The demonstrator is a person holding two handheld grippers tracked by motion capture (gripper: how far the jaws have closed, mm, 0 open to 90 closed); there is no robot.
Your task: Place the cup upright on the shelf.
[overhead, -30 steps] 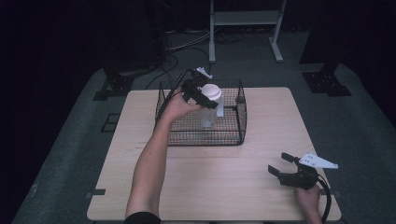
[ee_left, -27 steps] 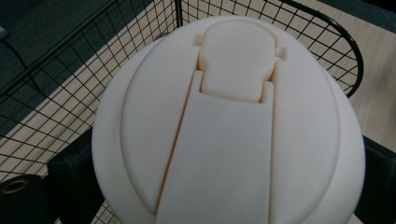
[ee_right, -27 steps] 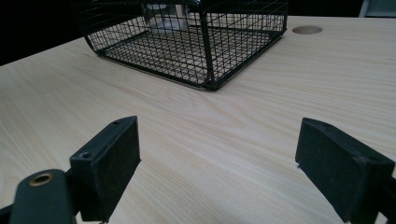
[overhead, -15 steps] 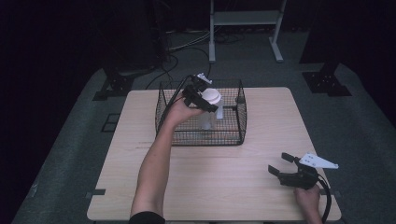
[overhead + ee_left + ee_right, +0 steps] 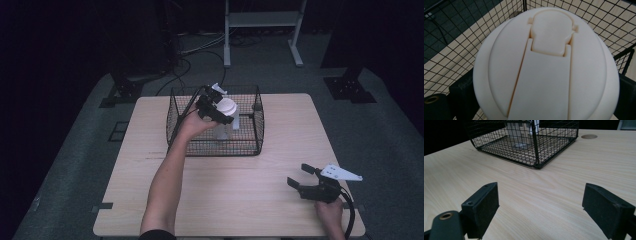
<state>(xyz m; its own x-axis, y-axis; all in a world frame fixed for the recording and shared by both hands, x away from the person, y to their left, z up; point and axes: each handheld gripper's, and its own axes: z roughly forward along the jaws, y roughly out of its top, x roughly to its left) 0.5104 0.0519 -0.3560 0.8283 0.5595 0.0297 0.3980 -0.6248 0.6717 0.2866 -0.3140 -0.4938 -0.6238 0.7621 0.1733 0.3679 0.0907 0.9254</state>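
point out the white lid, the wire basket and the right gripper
white lid (image 5: 546,65), left gripper view, centre of its top
wire basket (image 5: 215,148), high view, near wall
right gripper (image 5: 299,177), high view, between its open jaws

A white metal stand (image 5: 262,20) and dark cables (image 5: 192,50) lie behind the table (image 5: 240,200).

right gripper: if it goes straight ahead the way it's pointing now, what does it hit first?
Most likely the wire basket. The right gripper sits open and low over bare table, and the basket's near corner stands ahead between its jaws. Nothing lies between, though depth is hard to judge.
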